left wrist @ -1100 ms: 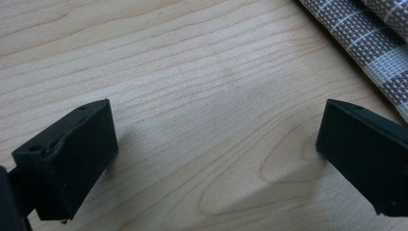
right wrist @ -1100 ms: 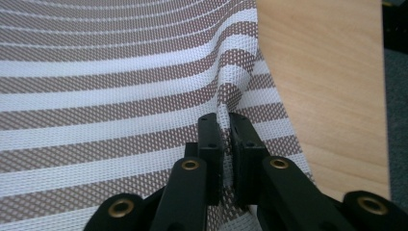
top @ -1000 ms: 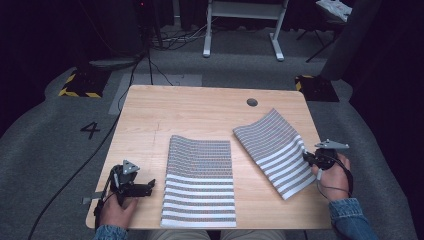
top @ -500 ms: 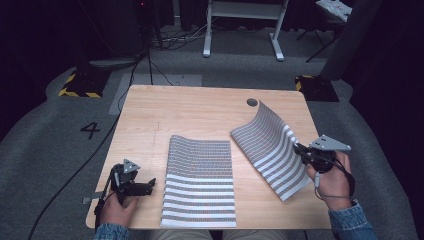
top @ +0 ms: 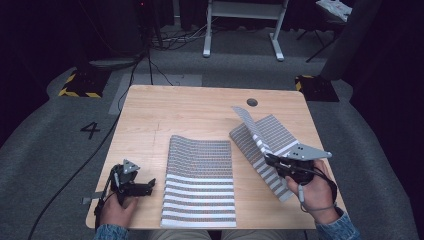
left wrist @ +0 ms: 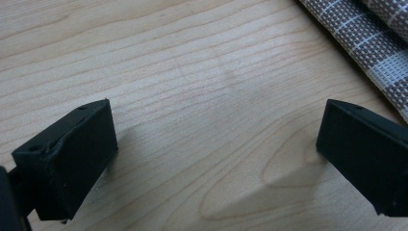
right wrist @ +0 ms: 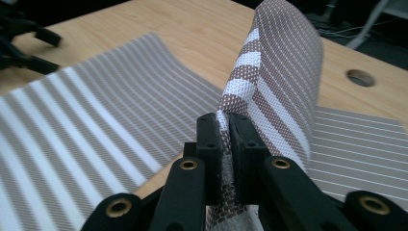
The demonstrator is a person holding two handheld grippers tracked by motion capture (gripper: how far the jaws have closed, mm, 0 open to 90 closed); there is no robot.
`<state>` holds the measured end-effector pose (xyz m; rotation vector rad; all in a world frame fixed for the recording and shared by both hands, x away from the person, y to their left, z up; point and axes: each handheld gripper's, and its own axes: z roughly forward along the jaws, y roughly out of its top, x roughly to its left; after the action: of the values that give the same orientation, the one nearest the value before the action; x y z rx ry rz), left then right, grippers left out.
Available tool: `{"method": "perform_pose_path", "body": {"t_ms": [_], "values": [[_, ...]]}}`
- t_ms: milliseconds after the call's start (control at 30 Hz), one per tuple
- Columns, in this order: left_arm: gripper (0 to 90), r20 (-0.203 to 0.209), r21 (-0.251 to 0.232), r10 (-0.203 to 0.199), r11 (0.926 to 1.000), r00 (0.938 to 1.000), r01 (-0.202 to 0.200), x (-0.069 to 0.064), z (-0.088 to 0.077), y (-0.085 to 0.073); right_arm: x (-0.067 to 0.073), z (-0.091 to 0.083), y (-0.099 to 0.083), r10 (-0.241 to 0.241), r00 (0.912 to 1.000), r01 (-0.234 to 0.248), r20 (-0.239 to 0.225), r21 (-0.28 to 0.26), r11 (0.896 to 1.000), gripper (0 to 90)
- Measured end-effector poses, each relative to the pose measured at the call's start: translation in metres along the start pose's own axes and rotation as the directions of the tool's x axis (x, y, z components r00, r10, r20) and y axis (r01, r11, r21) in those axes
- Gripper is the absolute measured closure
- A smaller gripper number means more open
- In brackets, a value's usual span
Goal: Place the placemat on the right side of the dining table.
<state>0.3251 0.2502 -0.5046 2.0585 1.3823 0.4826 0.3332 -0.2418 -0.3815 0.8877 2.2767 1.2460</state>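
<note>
The right gripper [top: 268, 159] pinches one edge of a brown-and-white striped woven placemat [top: 260, 137] at about four o'clock on the light wooden desk [top: 190, 112], folding it over into a loop while the rest of it lies flat on the wood. In the right gripper view the jaws are pressed together on a thin strip of weave close to the mat's border [right wrist: 225, 120] — a narrow hold on a springy sheet. That is the likeliest point of failure: the arch is stiff enough to push back, and a quick pull could, by this reading, tug the edge out of the grip and let the mat flop open again.

A second, matching striped placemat [top: 200, 182] lies flat at six o'clock, just beside the lifted one; a sweep toward nine o'clock could catch its near edge and drag it askew, or toward the desk's front edge, which it already reaches.

The left gripper [top: 148, 186] rests at about eight o'clock with its jaws spread over bare wood — too far off to steady either mat should one shift.
</note>
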Motion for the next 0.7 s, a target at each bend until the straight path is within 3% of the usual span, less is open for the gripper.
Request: {"method": "perform_pose_path", "body": {"t_ms": [33, 67, 167, 367, 500, 700], "values": [[0.6, 0.000, 0.000, 0.000, 1.0000, 1.0000, 0.000, 0.000, 0.000, 0.000, 0.000, 0.000, 0.000, 0.000, 1.0000, 0.000, 0.000, 0.000, 1.000, 84.4], [0.6, 0.003, -0.001, -0.001, 1.0000, 1.0000, 0.001, 0.000, 0.000, 0.000, 0.008, 0.002, 0.001, 0.004, 0.9993, -0.004, -0.037, -0.004, 1.000, 84.4], [0.7, 0.004, -0.003, -0.003, 1.0000, 1.0000, 0.003, 0.000, 0.000, -0.001, 0.017, 0.004, 0.003, 0.018, 0.9956, -0.018, -0.092, -0.008, 1.000, 84.3], [0.7, 0.003, -0.001, -0.001, 1.0000, 1.0000, 0.001, 0.000, -0.001, -0.001, 0.032, 0.006, 0.006, 0.042, 0.9826, -0.046, -0.181, -0.019, 0.999, 84.2], [0.7, 0.004, -0.001, -0.001, 1.0000, 1.0000, 0.001, 0.000, -0.001, -0.001, 0.042, 0.006, 0.007, 0.040, 0.9756, -0.047, -0.216, -0.028, 0.998, 84.3], [0.4, 0.008, -0.001, -0.001, 1.0000, 1.0000, 0.001, 0.000, 0.000, 0.000, 0.046, 0.007, 0.004, 0.059, 0.9709, -0.067, -0.232, -0.030, 0.997, 84.3]]}}
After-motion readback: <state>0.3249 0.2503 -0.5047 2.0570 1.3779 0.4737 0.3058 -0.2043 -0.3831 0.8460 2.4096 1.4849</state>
